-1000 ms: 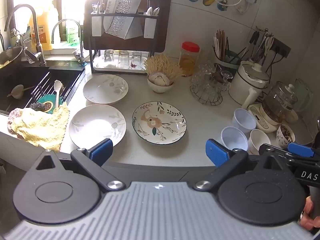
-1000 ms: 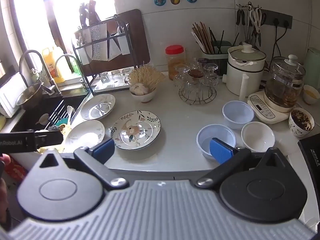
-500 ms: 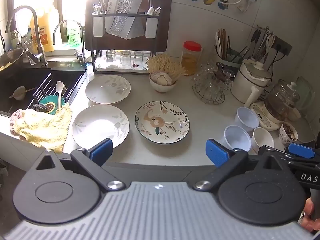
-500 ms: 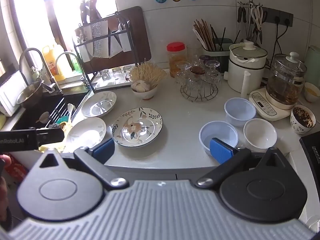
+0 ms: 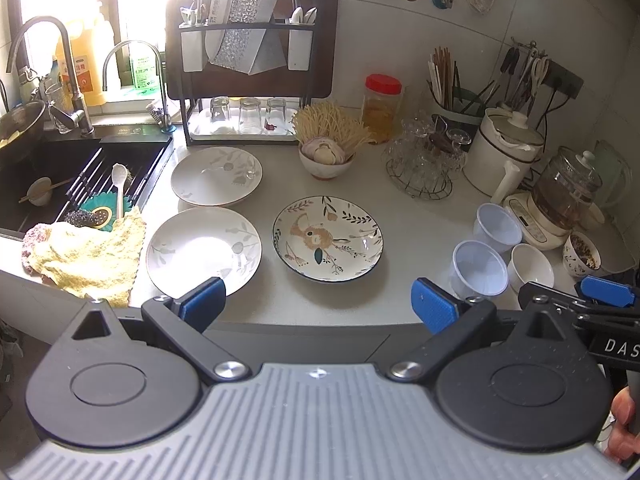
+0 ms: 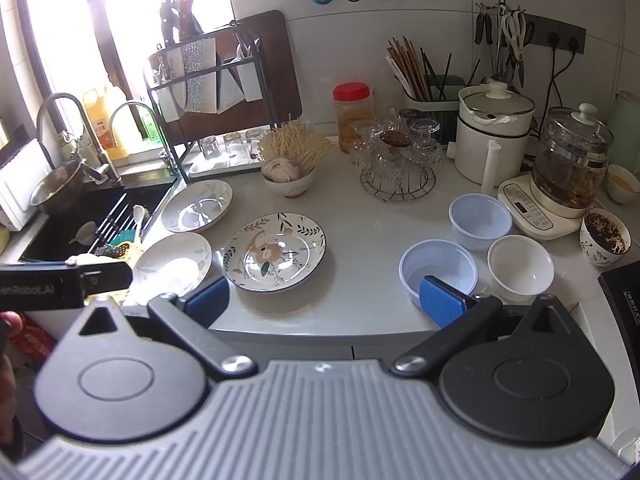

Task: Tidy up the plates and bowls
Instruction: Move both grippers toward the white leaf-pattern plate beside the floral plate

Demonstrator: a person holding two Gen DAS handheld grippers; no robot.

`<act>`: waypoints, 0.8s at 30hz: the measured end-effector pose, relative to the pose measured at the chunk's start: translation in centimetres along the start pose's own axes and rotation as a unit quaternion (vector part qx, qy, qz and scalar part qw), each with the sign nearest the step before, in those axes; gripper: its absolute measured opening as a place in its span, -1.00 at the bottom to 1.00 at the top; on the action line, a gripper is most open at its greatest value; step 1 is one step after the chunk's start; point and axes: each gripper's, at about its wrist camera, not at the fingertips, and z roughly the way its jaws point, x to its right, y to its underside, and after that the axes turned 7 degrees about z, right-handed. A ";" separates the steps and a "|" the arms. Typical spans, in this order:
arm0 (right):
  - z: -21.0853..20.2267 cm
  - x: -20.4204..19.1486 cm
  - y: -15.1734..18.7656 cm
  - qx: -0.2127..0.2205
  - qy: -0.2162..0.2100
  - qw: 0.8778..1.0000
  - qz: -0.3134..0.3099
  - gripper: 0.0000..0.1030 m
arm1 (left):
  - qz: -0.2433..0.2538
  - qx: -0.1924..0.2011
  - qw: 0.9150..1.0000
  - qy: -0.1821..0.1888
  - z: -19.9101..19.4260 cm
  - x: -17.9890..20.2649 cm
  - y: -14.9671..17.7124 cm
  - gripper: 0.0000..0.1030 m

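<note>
On the worktop (image 5: 416,216) nothing is stacked yet, as far as we can judge: three plates lie apart, two white ones (image 5: 204,250) (image 5: 216,176) at 10 o'clock and the floral plate (image 5: 328,238) at 12, while three bowls (image 6: 438,270) (image 6: 480,220) (image 6: 521,264) sit at 2 o'clock. Our left gripper (image 5: 318,304) and right gripper (image 6: 325,300) hang short of the edge, jaws spread wide, empty. All the gathering is left.

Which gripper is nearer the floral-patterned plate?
Left. The left gripper hangs just before the floral plate; the right gripper sits farther right, by the blue bowl.
</note>
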 end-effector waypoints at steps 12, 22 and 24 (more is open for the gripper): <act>0.1 -0.1 0.2 -0.003 0.006 1.000 0.004 1.00 | 0.005 -0.005 1.000 -0.010 0.5 -0.3 0.0 0.95; 0.1 0.0 0.1 0.000 0.001 1.000 0.001 1.00 | 0.014 -0.009 1.000 0.000 0.7 -0.3 -0.1 0.95; 0.0 -0.1 0.0 0.001 0.001 1.000 0.000 1.00 | 0.014 -0.009 1.000 0.002 0.7 -0.3 -0.1 0.95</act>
